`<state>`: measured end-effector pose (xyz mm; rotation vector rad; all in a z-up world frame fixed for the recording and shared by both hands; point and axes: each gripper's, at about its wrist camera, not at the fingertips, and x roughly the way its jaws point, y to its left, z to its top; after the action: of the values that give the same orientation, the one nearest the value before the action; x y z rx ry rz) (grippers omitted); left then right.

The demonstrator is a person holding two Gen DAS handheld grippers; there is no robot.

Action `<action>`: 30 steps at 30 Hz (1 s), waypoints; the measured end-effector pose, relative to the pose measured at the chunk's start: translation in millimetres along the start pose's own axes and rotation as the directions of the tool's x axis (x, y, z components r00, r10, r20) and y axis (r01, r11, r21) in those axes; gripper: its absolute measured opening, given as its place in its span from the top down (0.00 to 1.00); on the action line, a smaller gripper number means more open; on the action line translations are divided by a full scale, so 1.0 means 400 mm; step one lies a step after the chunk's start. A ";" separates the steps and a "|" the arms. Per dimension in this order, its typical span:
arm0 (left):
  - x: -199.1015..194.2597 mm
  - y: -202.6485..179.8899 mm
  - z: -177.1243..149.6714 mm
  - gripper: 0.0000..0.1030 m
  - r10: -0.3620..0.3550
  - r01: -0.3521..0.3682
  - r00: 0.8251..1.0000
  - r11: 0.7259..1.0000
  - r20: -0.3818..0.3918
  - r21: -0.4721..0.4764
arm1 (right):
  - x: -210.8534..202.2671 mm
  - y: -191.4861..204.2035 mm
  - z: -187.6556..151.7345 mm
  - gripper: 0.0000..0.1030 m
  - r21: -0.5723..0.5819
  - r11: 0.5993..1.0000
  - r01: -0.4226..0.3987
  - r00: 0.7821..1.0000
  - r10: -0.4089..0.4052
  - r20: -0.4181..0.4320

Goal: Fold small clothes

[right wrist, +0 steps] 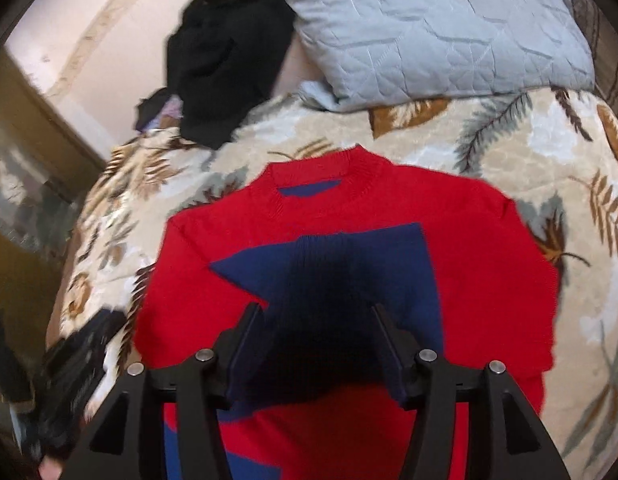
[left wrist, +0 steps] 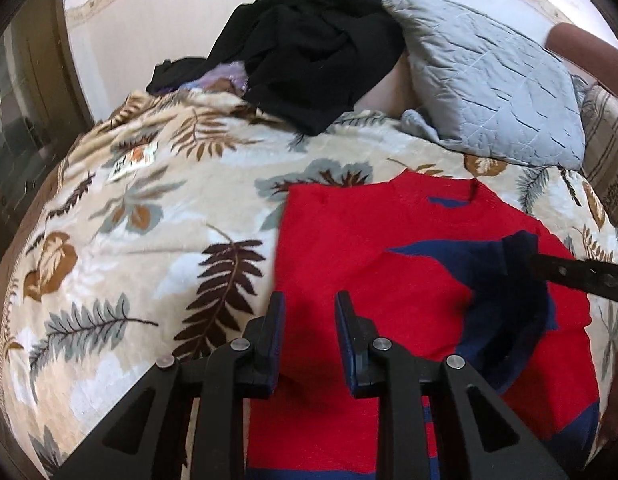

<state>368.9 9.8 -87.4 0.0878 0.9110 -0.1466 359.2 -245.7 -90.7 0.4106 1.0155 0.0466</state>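
A red knit sweater [left wrist: 349, 240] with navy patches lies flat on the bed, neckline toward the pillow. Its navy sleeve [right wrist: 329, 264] is folded in over the chest. The ribbed cuff fills the gap between the jaws of my right gripper [right wrist: 317, 312], which is shut on it and holds it slightly off the sweater. In the left wrist view one right finger [left wrist: 581, 276] reaches in from the right with the sleeve [left wrist: 489, 264] hanging from it. My left gripper [left wrist: 310, 300] hovers over the sweater's left edge, its jaws a little apart with nothing between them.
A leaf-print blanket [left wrist: 129, 240] covers the bed. A heap of black clothes [left wrist: 309, 48] and a grey quilted pillow [left wrist: 489, 80] lie at the head against the pale wall. A dark wooden cabinet [left wrist: 25, 120] stands left of the bed.
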 end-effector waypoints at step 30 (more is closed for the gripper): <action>0.035 -0.044 0.004 0.76 -0.015 0.015 0.999 1.000 0.039 0.000 | -0.216 -0.182 0.072 0.90 -0.003 0.955 -0.297 0.817 0.256 0.517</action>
<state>375.7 -8.9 -97.7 0.0775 0.8727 -0.1621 326.2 -341.4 -32.8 0.6044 0.4206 0.1524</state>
